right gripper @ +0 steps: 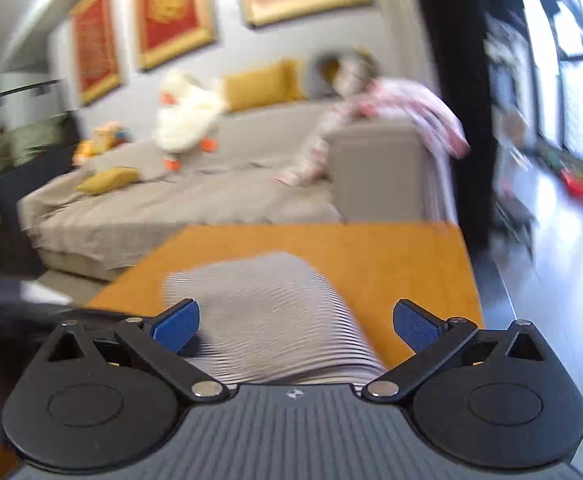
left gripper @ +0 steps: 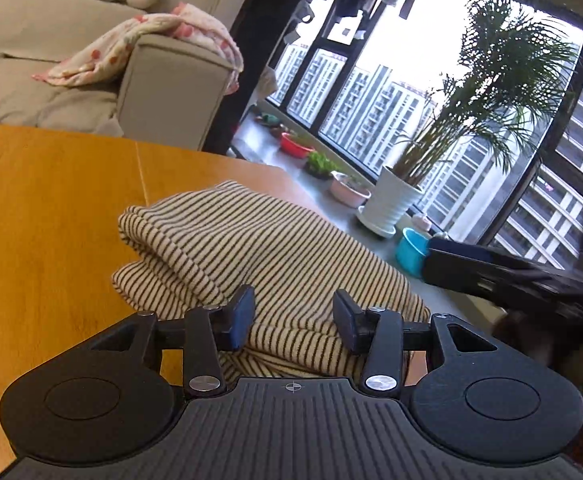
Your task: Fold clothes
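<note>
Garment: one striped top, lying on the worktop in a doubled-over bundle with rounded fold edges stacked at its left end; whether more folding is due or this is its final shape, I cannot tell

Direction from grippers: dead ahead at 12 o'clock in both wrist views, its near end running under the fingers of each

Long axis: in the left view it runs from about 5 o'clock up to 10 o'clock; in the right view it looks to run straight away, though that picture is blurred

Left gripper: partly open, jaws apart over the cloth, nothing pinched between them

Right gripper: wide open, holding nothing, striped cloth showing below the gap

Nearer gripper: the left seems lower and closer to the cloth; a judgement only, since blur hides the right one's height

Count: one garment, two grippers, one worktop

Beyond: a sofa at 10 o'clock with a spotted blanket over its arm, a potted palm at 2 o'clock by the window
</note>
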The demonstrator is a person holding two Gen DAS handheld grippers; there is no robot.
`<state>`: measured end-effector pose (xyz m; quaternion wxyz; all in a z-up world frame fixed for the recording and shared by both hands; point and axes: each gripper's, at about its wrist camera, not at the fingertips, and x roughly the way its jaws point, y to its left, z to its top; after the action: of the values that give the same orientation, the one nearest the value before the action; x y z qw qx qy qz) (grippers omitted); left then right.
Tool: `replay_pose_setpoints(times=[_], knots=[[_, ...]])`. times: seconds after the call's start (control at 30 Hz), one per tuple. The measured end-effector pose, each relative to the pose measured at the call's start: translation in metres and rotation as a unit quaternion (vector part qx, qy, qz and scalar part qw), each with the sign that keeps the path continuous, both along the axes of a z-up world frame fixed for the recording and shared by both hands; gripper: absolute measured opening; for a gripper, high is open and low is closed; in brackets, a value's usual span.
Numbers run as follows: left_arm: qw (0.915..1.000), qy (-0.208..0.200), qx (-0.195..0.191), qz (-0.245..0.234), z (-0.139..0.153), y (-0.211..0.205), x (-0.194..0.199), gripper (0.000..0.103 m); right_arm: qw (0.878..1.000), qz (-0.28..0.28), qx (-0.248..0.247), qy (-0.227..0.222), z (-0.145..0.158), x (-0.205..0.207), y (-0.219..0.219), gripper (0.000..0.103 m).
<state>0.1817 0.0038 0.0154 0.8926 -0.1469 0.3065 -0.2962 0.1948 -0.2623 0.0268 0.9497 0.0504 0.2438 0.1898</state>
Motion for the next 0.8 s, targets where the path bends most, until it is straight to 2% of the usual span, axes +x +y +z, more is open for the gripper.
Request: replay_pose_setpoints(times=[0.13,0.2,0.27,0.4,0.5,0.57,0.67,0.8], knots=[[0.9999,-0.006,0.008,-0.002,0.000,-0.001,0.000,0.048,0.997,0.002,0.004,0.080,-0.045,0.038,0.000,0.103],[0.9998,-0.010,0.016,-0.006,-0.001,0.000,-0.001,0.048,0.992,-0.012,0.063,0.111,-0.061,0.034,-0.004,0.103],[0.9997,-0.012,0.018,-0.009,-0.001,0.002,-0.001,0.048,0.991,-0.011,0.068,0.112,-0.064,0.022,0.000,0.103],[0.9997,-0.013,0.016,-0.012,-0.001,0.006,0.000,0.048,0.998,-0.010,0.003,0.067,-0.051,-0.008,0.024,0.103],[0.9993,-0.022,0.029,-0.012,-0.001,0.004,-0.004,0.048,0.999,-0.015,-0.036,0.037,-0.040,-0.033,0.045,0.103],[0.9988,-0.028,0.038,-0.014,-0.001,0.004,-0.006,0.048,0.998,-0.030,-0.025,0.054,-0.038,-0.033,0.050,0.103],[0.9983,-0.033,0.046,-0.016,-0.002,0.005,-0.009,0.048,0.996,-0.003,0.002,0.090,-0.032,-0.021,0.040,0.103],[0.9982,-0.035,0.045,-0.018,-0.007,0.009,-0.010,0.049,0.999,0.003,0.018,0.043,-0.003,-0.028,0.012,0.103]])
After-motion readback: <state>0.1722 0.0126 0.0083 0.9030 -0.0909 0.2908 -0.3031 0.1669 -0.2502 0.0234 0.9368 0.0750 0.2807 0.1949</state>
